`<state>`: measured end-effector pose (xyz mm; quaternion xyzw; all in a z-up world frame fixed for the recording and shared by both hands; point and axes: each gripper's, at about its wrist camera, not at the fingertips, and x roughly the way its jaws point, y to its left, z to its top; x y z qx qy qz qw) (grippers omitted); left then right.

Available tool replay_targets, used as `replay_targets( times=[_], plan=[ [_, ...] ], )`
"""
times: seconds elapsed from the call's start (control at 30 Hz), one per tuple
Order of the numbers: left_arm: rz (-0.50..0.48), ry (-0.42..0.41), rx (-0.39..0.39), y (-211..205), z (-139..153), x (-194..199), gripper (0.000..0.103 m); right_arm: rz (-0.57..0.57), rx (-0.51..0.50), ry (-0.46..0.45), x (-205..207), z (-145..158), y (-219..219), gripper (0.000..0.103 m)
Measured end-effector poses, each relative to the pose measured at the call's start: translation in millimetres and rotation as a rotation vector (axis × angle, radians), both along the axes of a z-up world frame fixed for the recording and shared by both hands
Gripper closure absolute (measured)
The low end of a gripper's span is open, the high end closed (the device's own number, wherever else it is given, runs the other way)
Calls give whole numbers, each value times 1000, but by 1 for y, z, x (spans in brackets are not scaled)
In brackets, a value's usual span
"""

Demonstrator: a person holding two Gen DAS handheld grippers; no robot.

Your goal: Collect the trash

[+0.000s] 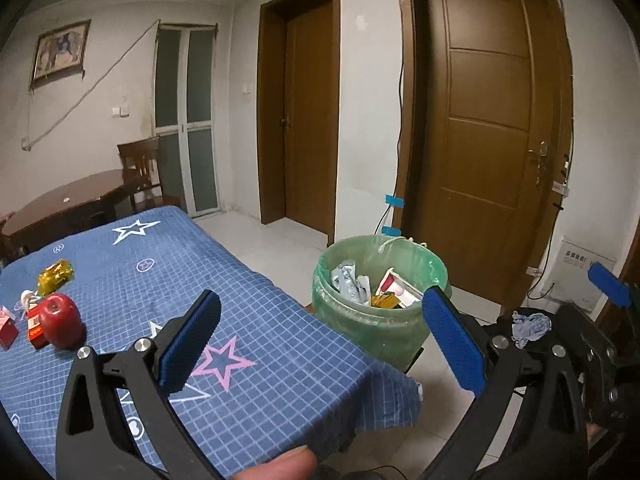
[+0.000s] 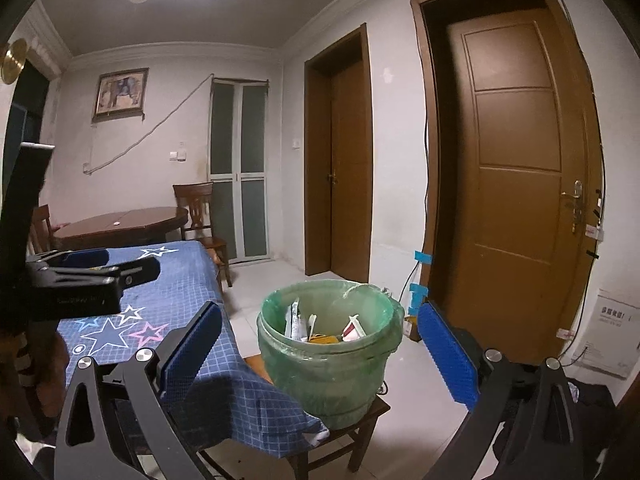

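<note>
We hold both grippers wide open w/ nothing between the pads. Left gripper (image 1: 320, 344) hangs over the near corner of the table (image 1: 240, 420), its left pad over the blue star cloth (image 1: 132, 264), its right pad past the table edge, in front of the bin. Right gripper (image 2: 320, 354) frames the green-lined bin (image 2: 328, 364) straight ahead, jaws as wide as they go, empty.

The bin sits on a small wooden stool (image 2: 376, 406) just beside the table's corner; cloth hem droops at the stool's left side, touching or nearly so, can't tell which. Bin already has wrappers & cartons (image 1: 372, 284) inside, rim open, bag drawstring at the far rim.

Trash left on the table, far-left side in the left wrist view: gold foil wrapper (image 1: 56, 276), red-white carton pieces (image 1: 34, 322), w/ a red apple (image 1: 60, 320) touching them. All well apart from the bin, w/ bare cloth between.

Room to move: open cloth from the trash to the table corner; tiled floor (image 1: 272, 232) free behind the bin up to the two brown doors (image 1: 488, 120). Right of the bin, dark gear & a grey rag (image 1: 530, 326) crowd the floor. A 2nd wooden table (image 2: 124, 222) & chair (image 2: 200, 208) stand beyond the far edge.
</note>
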<state>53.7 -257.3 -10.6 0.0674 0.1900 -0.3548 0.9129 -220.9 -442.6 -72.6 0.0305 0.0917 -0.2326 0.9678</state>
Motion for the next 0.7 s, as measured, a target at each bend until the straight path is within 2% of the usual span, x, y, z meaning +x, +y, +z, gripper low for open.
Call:
replay_targets(
  times=[0.17,0.3,0.7],
  plan=[
    [-2,-16,6,5,4,-15,6,-5,10,-31,-16,13,-3,5],
    [1,-30,6,8,5,-23,6,-27,-15,-22,-17,18,-7,5],
    [-26,-45,-5,6,6,-34,6,-43,5,-2,-12,9,-22,5]
  ],
)
